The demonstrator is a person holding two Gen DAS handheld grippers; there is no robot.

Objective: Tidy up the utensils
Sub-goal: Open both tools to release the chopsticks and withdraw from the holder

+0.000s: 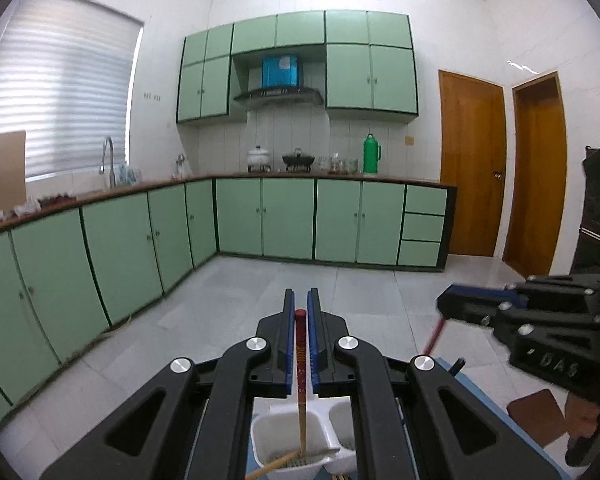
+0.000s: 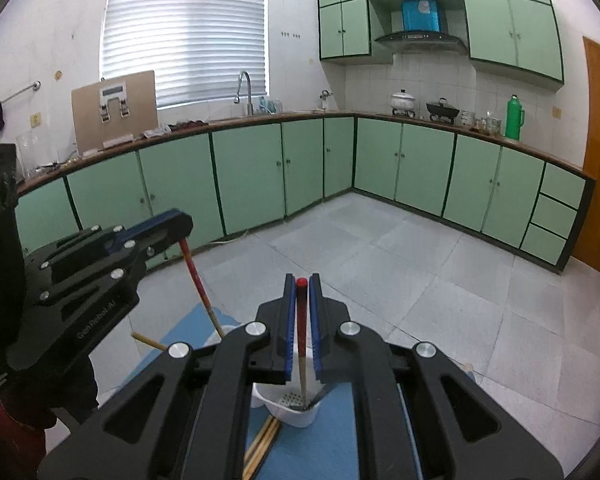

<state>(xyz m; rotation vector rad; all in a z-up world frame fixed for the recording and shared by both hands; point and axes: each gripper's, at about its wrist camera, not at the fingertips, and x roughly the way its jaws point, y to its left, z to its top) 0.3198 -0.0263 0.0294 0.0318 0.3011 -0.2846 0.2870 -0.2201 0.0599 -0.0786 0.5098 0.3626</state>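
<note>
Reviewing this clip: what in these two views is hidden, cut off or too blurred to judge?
- Left wrist view: the white holder base is cut off by the bottom edge and the left gripper body.
- Right wrist view: the loose chopsticks on the blue mat run under the right gripper; count unclear.
- Left wrist view: the glasses on the far counter are too small to identify.

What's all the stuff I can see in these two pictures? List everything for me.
chopsticks held upright: two, red-topped, one in each gripper, left, right
utensil holder: one, white, two compartments, below the grippers
loose chopsticks: a few, wooden, on the mat beside the holder
mat: one, blue, under the holder
cabinets: many, pale green, along the walls
flask: one, green, on the counter
doors: two, brown, at right
left hand-held gripper: black, blue pads, shut on a chopstick
right hand-held gripper: the same, shut on a chopstick
</note>
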